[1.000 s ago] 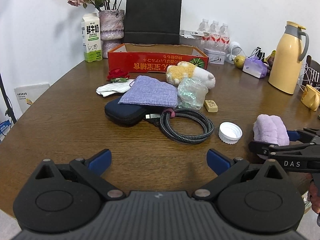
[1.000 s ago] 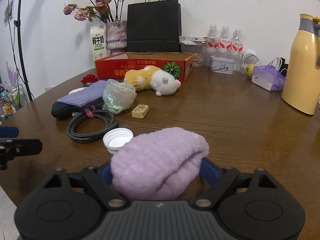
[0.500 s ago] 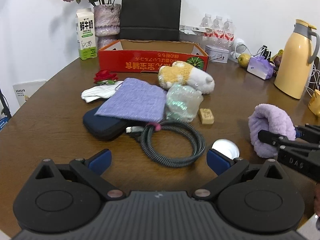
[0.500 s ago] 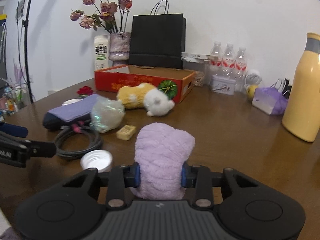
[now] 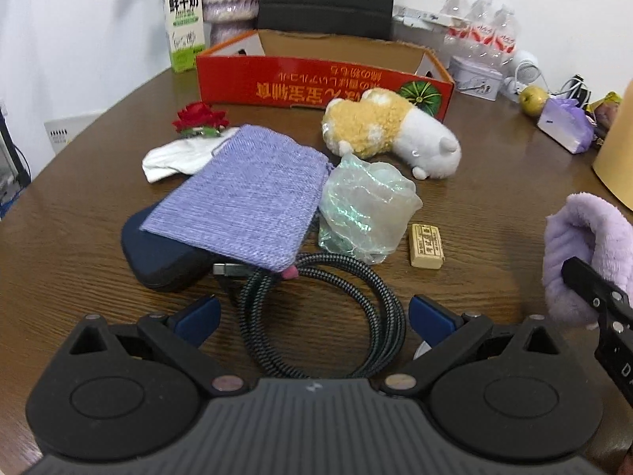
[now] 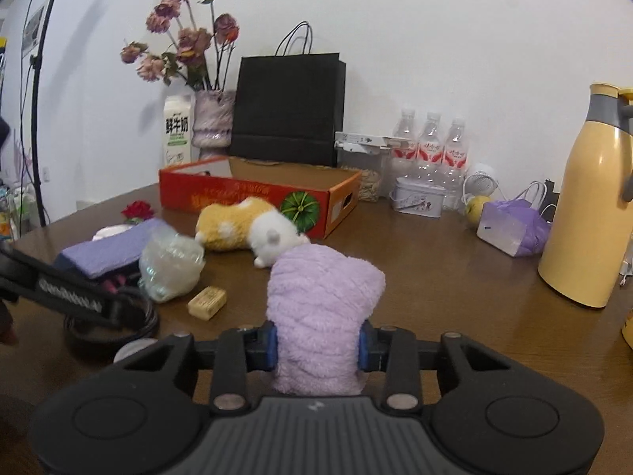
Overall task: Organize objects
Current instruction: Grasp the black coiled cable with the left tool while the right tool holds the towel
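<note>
My right gripper [image 6: 316, 347] is shut on a fluffy lilac towel roll [image 6: 322, 308] and holds it above the table; the roll also shows at the right edge of the left wrist view [image 5: 585, 253]. My left gripper [image 5: 314, 314] is open and empty, low over a coiled black cable [image 5: 324, 312]. Beyond it lie a purple woven pouch [image 5: 241, 202] on a navy case [image 5: 158, 257], a crumpled clear bag [image 5: 364, 209], a small tan block [image 5: 426, 246], a yellow-white plush [image 5: 387, 134], a white cloth [image 5: 178, 158] and a red rose [image 5: 199, 116]. An open red cardboard box [image 5: 324, 87] stands behind them.
At the back stand a milk carton [image 6: 178, 134], a vase of flowers [image 6: 211, 122], a black paper bag [image 6: 289, 111], water bottles [image 6: 431, 146] and a tin [image 6: 417, 200]. A yellow thermos [image 6: 589, 206] and purple bag [image 6: 510, 229] stand right. A white lid [image 5: 421, 352] lies behind my left finger.
The right gripper closed on the lilac towel roll and lifted it off the table. The left gripper moved forward and lower, over the cable.
</note>
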Demonstrator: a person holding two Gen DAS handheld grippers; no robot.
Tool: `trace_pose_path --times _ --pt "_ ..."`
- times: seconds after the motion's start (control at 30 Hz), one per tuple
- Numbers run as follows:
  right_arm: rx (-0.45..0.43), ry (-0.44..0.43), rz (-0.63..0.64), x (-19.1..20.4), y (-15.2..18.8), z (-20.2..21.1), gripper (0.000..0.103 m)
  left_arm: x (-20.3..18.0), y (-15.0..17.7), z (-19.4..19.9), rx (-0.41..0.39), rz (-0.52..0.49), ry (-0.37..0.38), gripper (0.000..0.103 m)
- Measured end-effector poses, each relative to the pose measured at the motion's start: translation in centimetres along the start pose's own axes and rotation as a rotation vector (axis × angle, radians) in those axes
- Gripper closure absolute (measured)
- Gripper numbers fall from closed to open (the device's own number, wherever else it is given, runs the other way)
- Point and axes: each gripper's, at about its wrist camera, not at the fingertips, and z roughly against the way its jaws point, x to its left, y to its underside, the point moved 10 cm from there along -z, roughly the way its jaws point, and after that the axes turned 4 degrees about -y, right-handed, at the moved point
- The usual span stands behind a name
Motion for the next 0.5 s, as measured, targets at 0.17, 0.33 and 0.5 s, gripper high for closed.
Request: trace_pose_path --times 0.17,0.33,0.5 --pt "0.012 -0.015 -0.02 -0.3 0.1 -0.8 0.069 0.0 -0.2 -1.4 0.046 0.029 -0.037 0.0" --pt "0.023 -0.026 -0.053 -0.7 0.3 -0.9 0.069 -0.2 -0.2 -1.7 0.04 0.011 -0.072 0.0" --pt "0.05 -0.046 -0.107 -1.4 0.6 -1.4 0.069 0.4 0.1 -1.0 0.059 0.033 -0.083 0.0"
